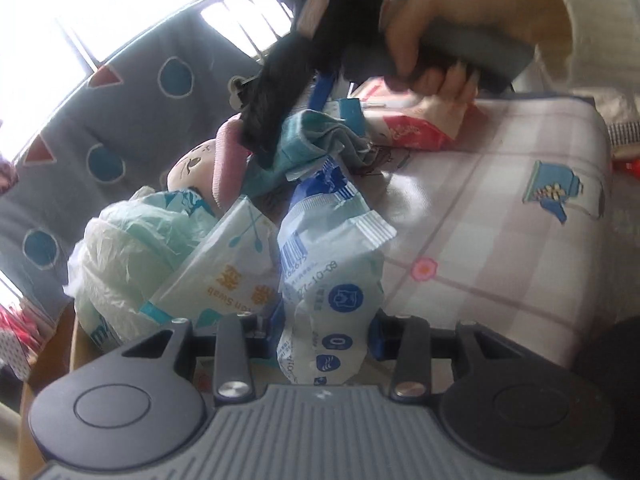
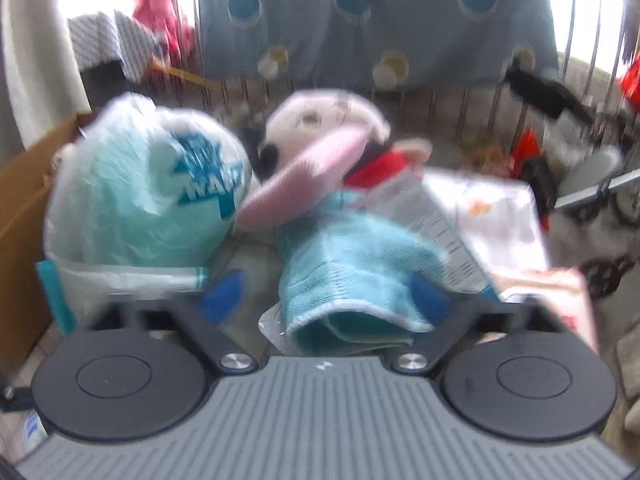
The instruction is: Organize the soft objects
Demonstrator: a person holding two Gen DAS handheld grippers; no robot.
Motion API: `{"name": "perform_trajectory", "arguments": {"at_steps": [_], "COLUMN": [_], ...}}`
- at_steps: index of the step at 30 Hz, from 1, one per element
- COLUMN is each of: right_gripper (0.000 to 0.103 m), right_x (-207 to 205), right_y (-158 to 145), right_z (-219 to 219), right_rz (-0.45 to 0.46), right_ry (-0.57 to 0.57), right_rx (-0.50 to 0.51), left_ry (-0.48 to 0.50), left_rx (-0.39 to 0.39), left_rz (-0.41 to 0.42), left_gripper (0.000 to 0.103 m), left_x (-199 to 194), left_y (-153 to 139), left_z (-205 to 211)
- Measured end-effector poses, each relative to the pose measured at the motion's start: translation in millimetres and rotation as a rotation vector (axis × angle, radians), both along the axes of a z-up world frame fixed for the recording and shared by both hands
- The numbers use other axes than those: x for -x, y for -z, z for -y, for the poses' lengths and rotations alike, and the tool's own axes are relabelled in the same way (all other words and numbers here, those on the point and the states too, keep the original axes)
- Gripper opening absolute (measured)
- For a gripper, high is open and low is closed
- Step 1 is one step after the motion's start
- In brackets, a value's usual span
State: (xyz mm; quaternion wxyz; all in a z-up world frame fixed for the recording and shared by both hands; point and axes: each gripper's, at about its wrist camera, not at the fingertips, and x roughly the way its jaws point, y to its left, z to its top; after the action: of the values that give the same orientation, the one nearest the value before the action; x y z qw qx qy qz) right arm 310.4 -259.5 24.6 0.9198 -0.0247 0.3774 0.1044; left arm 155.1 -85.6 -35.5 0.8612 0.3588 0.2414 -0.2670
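My left gripper point(image 1: 326, 320) is shut on a blue-and-white plastic packet point(image 1: 332, 264) and holds it above the checked tablecloth point(image 1: 500, 208). Beside it lie a cotton swab pack point(image 1: 228, 272), a pale green plastic bag point(image 1: 132, 248) and a plush doll point(image 1: 200, 168). My right gripper point(image 2: 332, 300) stands open around a light blue knitted cloth point(image 2: 352, 276), blue pads point(image 2: 224, 296) apart on either side; the view is blurred. In the left wrist view the right gripper point(image 1: 264, 128) reaches down onto the teal cloth point(image 1: 304, 140). The plush doll point(image 2: 320, 136) and green bag point(image 2: 140, 188) lie ahead.
A red-and-white tissue pack point(image 1: 416, 120) lies on the far part of the table. A cardboard box wall point(image 2: 24, 200) stands at the left. A grey patterned blanket point(image 2: 360, 20) hangs on railings behind. The person's hand point(image 1: 436, 40) holds the right gripper.
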Motion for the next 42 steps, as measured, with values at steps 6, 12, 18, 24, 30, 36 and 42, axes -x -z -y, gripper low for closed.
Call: {"name": "perform_trajectory", "arguments": {"at_steps": [6,12,18,24,30,36,42], "right_gripper": [0.009,0.009,0.009,0.01,0.014,0.016,0.025], "right_x": [12,39,105,176,223,239,227], "right_y": [-19,-76,-105,-55,-3,30,39], "right_z": [-14,5,26,44,60,54,43], "right_rz": [0.088,0.103,0.073,-0.025,-0.092,-0.142,-0.135], "right_ry": [0.064,0.074,0.037,0.112,0.204,0.19,0.167], "right_rx": [0.059,-0.168,-0.327,-0.298,-0.3,-0.272,-0.245], "left_ry": [-0.023,-0.055,-0.035,0.048,0.105,0.057,-0.052], "left_rx": [0.049,0.063,0.027,0.134,0.156,0.187,0.401], "left_rz": [-0.016,-0.03,-0.032,-0.143,-0.191,-0.23,-0.37], "left_gripper": [0.042,0.042,0.042,0.053,0.069,0.09,0.103], "left_x": [-2,2,28,43,47,44,25], "left_y": [-3,-11,-14,-12,-7,-16,-42], "left_z": [-7,-15,-32,-38,-34,-36,-64]}}
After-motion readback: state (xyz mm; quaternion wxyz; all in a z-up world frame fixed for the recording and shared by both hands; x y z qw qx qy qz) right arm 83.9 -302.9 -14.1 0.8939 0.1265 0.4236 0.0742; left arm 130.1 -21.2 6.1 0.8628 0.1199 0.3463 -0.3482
